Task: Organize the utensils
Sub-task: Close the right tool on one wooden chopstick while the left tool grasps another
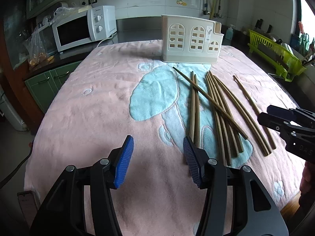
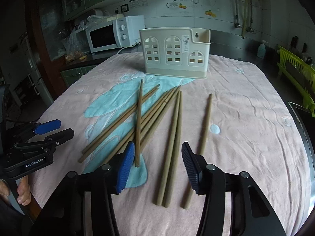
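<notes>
My left gripper [image 1: 158,158] hovers with its blue pads [image 1: 124,162] spread wide, gripping nothing; my right gripper [image 2: 158,166] is likewise parted and empty; my left hand [image 2: 23,191] wraps its handle below.

Soft, dim daylight is admitted from a window [image 1: 309,19] at the right, faint shadows are cast, and edges are bent and darkened by fisheye distortion.
</notes>
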{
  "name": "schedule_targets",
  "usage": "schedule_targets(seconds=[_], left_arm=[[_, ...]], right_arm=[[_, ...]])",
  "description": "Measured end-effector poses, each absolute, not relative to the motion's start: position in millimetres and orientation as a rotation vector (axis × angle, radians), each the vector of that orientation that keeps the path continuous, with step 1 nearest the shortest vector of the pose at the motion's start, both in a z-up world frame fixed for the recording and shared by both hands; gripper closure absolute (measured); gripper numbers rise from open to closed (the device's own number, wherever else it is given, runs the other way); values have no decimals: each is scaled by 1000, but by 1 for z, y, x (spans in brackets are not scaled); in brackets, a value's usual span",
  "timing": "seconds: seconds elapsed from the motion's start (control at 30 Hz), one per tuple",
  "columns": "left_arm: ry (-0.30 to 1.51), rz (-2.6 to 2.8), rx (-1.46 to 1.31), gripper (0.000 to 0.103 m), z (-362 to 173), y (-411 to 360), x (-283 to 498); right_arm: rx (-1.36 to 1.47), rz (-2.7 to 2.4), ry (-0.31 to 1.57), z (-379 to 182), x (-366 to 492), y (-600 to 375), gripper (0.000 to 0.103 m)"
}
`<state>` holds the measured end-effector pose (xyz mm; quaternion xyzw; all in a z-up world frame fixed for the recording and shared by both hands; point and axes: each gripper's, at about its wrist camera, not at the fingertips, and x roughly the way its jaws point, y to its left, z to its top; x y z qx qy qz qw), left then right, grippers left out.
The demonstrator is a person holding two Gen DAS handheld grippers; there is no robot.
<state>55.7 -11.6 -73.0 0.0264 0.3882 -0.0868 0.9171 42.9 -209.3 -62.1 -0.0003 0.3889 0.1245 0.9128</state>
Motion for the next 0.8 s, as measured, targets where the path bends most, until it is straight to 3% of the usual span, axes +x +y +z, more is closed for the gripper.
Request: schedule_targets(seconds=[0.3,0.47,0.8], left_arm=[[810,-219,46,51,-80,-8,57],[827,-271,53,58,-86,-15,59],[854,-348,67,68,-94,-34,75]], right_arm=[[-58,340,864,-81,73,-179,90],[-83,326,892,-90,80,-174,96],[-108,289,881,-91,79,-175,97]])
